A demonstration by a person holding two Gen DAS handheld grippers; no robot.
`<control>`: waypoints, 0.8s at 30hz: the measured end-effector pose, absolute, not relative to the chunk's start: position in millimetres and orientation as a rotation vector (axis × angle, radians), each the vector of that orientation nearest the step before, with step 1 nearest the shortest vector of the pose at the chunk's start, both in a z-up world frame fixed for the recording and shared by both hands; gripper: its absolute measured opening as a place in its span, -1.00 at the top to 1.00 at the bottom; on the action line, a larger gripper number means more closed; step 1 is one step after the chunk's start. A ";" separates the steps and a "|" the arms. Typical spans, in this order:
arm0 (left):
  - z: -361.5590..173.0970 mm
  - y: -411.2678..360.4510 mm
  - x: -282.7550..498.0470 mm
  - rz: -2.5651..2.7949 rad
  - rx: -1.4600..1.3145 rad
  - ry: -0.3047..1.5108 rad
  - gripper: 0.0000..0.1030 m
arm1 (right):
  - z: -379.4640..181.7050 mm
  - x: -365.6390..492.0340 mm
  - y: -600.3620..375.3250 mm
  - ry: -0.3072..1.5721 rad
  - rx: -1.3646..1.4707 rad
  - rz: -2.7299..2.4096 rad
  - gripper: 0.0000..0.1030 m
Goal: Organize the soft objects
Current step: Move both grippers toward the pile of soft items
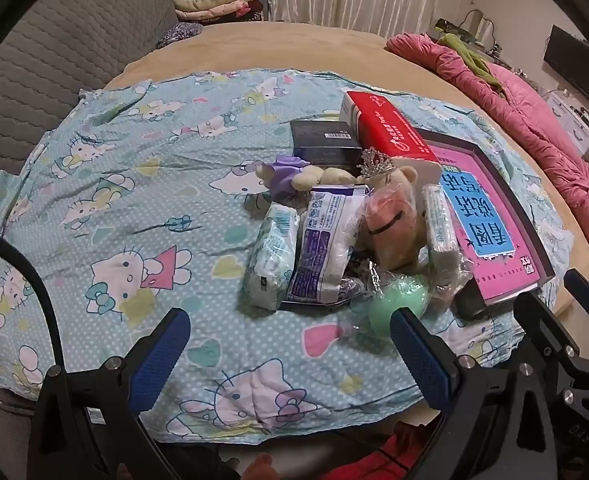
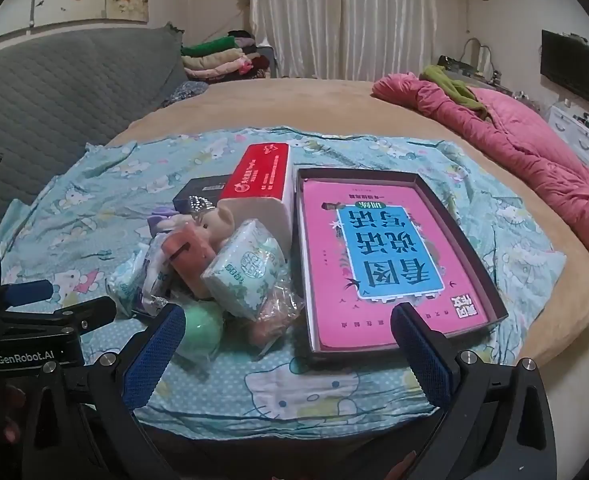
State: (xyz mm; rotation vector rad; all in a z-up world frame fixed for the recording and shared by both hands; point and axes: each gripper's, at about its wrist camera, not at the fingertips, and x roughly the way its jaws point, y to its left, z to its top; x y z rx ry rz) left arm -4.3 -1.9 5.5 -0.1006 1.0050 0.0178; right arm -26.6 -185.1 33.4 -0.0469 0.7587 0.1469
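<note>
Bed (image 2: 294,96) with tan cover, filling both views; grey quilted headboard (image 2: 54,92) along its left side, crumpled pink quilt (image 2: 534,152) along its right. Spread over the bed's near half: light-blue cartoon-cat sheet (image 1: 114,208), wrinkled. On the sheet's right part: dark shallow box (image 2: 466,248) holding a pink book (image 2: 374,264) with a blue title panel, lying flat. Just left of it: red and white carton (image 2: 262,176) on its side, touching the dark box's edge; behind that, small black box (image 1: 322,140).

In front of the carton, heaped together near the sheet's middle: soft goods. Tissue pack (image 2: 246,272) with green print leaning on top; white pouch with purple print (image 1: 330,240) beside a second pale-green pack (image 1: 274,248); small plush bear (image 1: 398,196) in clear wrapping with a little silver crown (image 1: 376,162) behind its head; purple and cream plush (image 1: 290,172) at the rear; mint-green ball (image 2: 200,328) at the heap's near edge, resting on the sheet.

Left hand-held gripper (image 1: 290,340): blue-padded jaws spread wide, nothing between them, hovering just short of the heap. Right hand-held gripper (image 2: 288,332): likewise spread wide and empty, poised before the dark box's near-left corner.
</note>
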 end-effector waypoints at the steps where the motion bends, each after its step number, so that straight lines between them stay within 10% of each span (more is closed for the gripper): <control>1: 5.6 -1.7 -4.2 0.018 -0.102 1.004 -0.96 | 33.6 -26.2 -185.7 0.762 -0.045 0.148 -0.99; 24: 1.8 3.5 -3.0 0.013 -0.124 1.007 -0.96 | 32.4 -26.5 -182.9 0.755 -0.049 0.156 -0.99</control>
